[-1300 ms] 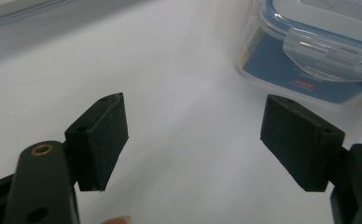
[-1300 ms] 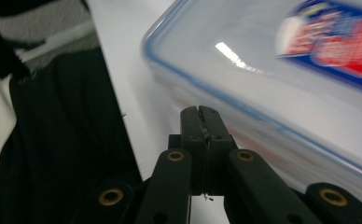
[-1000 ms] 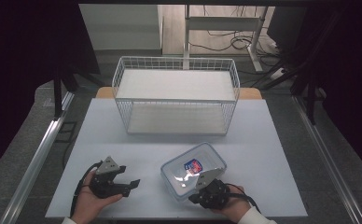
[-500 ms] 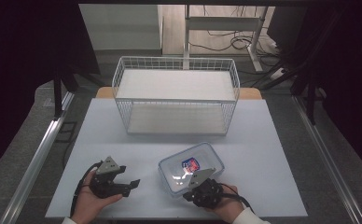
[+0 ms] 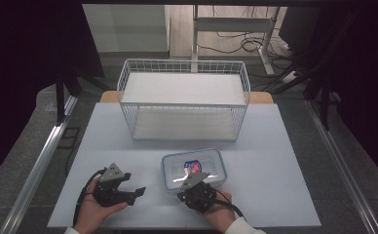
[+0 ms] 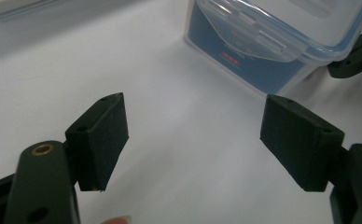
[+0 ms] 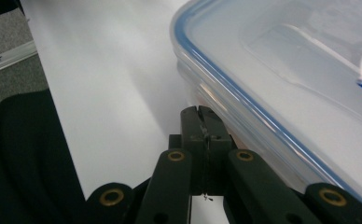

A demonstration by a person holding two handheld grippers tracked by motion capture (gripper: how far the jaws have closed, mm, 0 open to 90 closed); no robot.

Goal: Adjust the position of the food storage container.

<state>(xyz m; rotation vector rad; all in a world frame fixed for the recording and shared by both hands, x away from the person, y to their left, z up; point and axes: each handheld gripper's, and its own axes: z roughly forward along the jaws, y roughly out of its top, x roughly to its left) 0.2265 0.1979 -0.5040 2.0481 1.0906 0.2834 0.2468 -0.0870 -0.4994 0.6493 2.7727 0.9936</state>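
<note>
Container (image 5: 193,167), clear plastic with a blue-sealed clip lid and a red-and-blue label, sits flat on the white surface (image 5: 284,161) near the front edge, in front of the wire basket (image 5: 184,100) and apart from it. Right gripper (image 5: 193,184) has its fingers (image 7: 198,122) pressed together with nothing between, tips against the container's near side wall just under the lid rim, so likely nudging or sliding it rather than gripping. Left gripper (image 5: 137,191) rests off to the container's left, fingers (image 6: 105,135) wide and empty, aimed toward the container, probably waiting to brace or take it.
</note>
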